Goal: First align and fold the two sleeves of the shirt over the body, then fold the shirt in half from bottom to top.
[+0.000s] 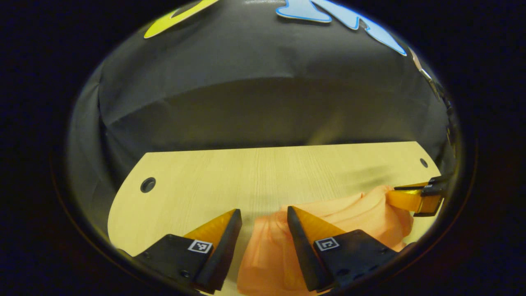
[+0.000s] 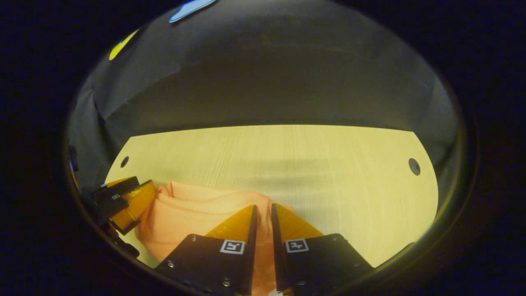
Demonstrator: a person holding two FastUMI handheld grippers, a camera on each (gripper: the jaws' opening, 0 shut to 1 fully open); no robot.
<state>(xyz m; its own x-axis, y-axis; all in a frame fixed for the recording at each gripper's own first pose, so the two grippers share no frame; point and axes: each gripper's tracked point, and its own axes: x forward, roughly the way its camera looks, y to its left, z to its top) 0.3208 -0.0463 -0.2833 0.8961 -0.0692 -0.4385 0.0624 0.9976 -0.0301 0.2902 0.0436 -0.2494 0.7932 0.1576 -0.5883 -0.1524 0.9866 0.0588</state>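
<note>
The orange shirt (image 1: 353, 213) lies bunched in soft folds on the light wooden table (image 1: 246, 172), toward its near edge. My left gripper (image 1: 263, 210) stands open, and shirt fabric shows low down in the gap between its fingers. In the left gripper view, my right gripper (image 1: 419, 199) is at the far right, where the cloth rises to meet it. In the right gripper view, the right gripper (image 2: 264, 206) has its jaws nearly together, with a thin strip of the shirt (image 2: 197, 209) pinched between them. The left gripper (image 2: 127, 197) is at the shirt's left edge.
The table (image 2: 328, 164) has a round hole near each far corner (image 2: 414, 166) (image 2: 124, 161). Bare wood stretches beyond the shirt to the table's back edge, where the black cloth wall begins.
</note>
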